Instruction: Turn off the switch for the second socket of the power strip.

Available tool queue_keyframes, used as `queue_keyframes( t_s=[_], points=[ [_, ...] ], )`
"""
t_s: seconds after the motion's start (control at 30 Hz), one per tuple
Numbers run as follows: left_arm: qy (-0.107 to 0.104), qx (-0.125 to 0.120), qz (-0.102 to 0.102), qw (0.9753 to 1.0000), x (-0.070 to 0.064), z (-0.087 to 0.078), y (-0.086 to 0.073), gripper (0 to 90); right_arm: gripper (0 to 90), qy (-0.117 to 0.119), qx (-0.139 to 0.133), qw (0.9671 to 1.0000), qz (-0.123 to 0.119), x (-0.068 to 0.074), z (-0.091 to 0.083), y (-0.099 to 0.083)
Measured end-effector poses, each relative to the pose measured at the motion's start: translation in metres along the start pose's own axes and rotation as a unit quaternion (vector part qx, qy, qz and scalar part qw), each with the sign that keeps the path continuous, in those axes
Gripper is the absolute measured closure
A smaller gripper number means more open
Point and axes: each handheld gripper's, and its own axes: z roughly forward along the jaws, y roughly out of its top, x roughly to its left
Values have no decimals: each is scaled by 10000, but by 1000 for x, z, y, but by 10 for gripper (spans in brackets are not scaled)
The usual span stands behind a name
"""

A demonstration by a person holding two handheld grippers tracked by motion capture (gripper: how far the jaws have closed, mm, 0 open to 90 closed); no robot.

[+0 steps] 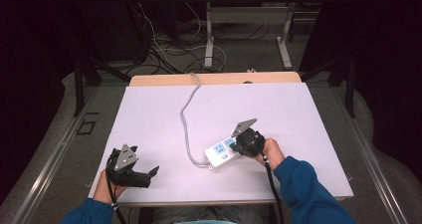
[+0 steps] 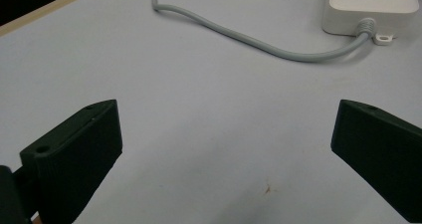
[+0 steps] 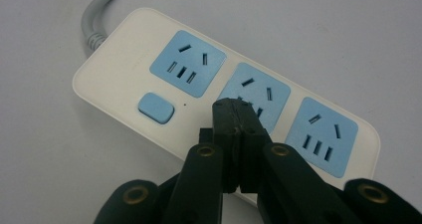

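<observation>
Now our right gripper [image 3: 238,109], jaws pressed together, hovers over the power strip [image 3: 124,45]; our left gripper [image 2: 226,139] gapes wide.

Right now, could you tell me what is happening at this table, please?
A person sits at a white table with a gripper in each hand. The right gripper, jaws shut with nothing between them, hovers over the middle outlet of a white power strip with three blue outlets and a blue switch; whether it touches is unclear. The left gripper is open over bare tabletop near the person, well away from the strip. The strip's grey cable runs off the far edge.
</observation>
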Motion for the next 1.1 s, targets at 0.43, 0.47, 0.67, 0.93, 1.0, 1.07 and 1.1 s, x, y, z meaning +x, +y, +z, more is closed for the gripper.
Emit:
queue_keyframes(
  t_s=[0.43,0.47,0.67,0.93,1.0,1.07,1.1],
  points=[
    [8,0,-3,10000,0,0,0,0,900,58,18,9999,117,-1,-1,-1],
    [7,2,-5,10000,0,0,0,0,900,53,17,9999,120,-1,-1,-1],
    [-5,29,13,10000,0,0,0,0,900,15,-76,9999,67,-1,0,-3],
    [-7,33,13,10000,0,0,0,0,900,42,-98,9999,113,-2,-1,-4],
    [26,45,78,10000,1,0,0,0,900,71,-56,9998,200,-1,-1,-4],
    [22,44,78,10000,1,0,0,0,900,68,-69,9997,216,-1,-1,-4],
    [23,46,80,10000,1,0,0,0,900,68,-69,9997,216,-1,-1,-4]
  ],
)
